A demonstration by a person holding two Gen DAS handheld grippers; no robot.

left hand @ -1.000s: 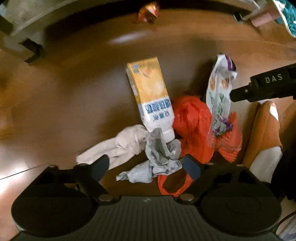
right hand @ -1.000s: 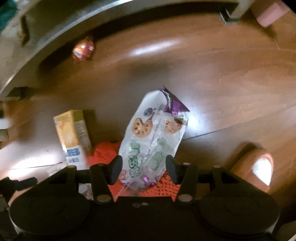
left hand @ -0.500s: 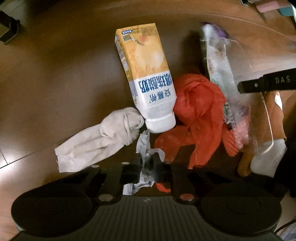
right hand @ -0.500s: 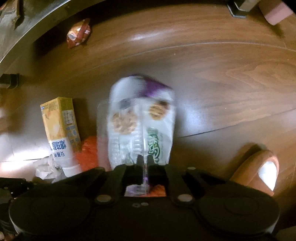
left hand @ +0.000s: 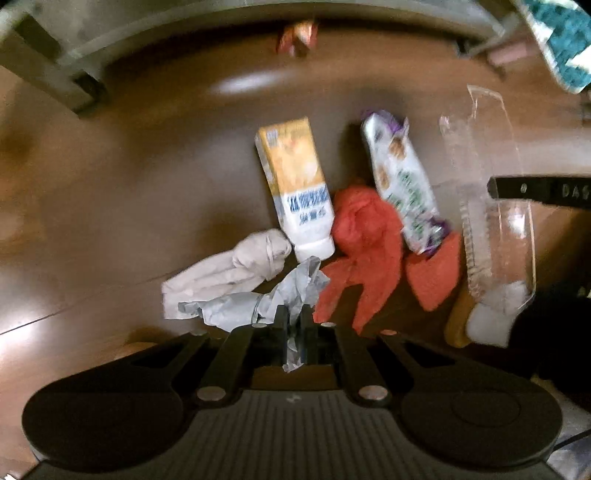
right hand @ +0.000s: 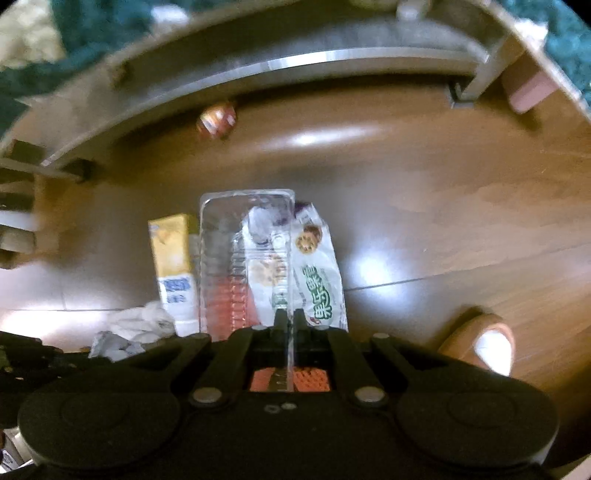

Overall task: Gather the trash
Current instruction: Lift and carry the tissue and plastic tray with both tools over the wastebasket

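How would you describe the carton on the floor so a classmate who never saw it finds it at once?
Start at the wooden floor in front of the grey bed frame, then find the litter pile. The carton lies flat at its left, beside the red bag. It is the only box-shaped piece: yellow on top, white with blue print below.

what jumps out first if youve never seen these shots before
A heap of litter on the brown wood floor: a yellow drink carton beside a red plastic bag. The left claw is shut on grey crumpled paper, and the right claw pinches a clear plastic tray.
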